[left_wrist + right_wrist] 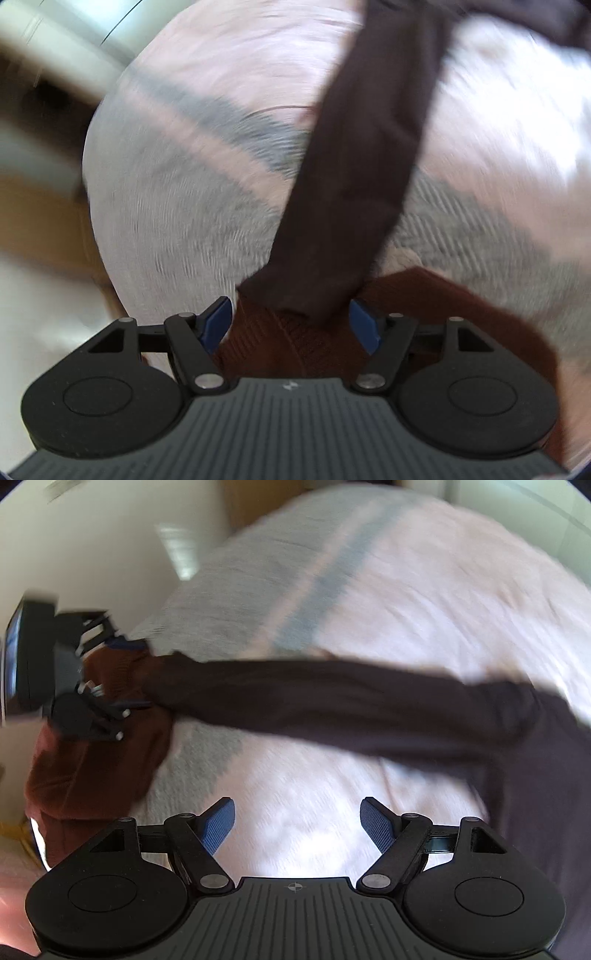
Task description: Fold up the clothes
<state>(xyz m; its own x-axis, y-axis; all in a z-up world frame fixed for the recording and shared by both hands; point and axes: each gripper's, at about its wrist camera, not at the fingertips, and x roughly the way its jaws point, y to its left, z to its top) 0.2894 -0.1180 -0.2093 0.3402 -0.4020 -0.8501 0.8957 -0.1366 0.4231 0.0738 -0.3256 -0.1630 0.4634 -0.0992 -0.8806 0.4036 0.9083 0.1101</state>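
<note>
A dark brown long sleeve (pixel 369 155) runs across the bed, and its cuff ends between the blue pads of my left gripper (pixel 291 306). The pads stand wide apart on either side of the cuff. A rust-brown knit garment (pixel 295 343) lies under them. In the right wrist view the sleeve (pixel 332 698) stretches from the left gripper (pixel 129 672) at the far left to the garment's dark body (pixel 535 775) on the right. The rust knit (pixel 92 760) is heaped at the bed's left edge. My right gripper (pixel 297 823) hovers open over bare blanket, nothing between its fingers.
The bed carries a pink blanket with grey stripes (pixel 406 590), also shown in the left wrist view (pixel 177 221). A cream wall (pixel 92 554) lies past the bed's left edge. A tan surface (pixel 37 214) shows beside the bed. Both views are blurred by motion.
</note>
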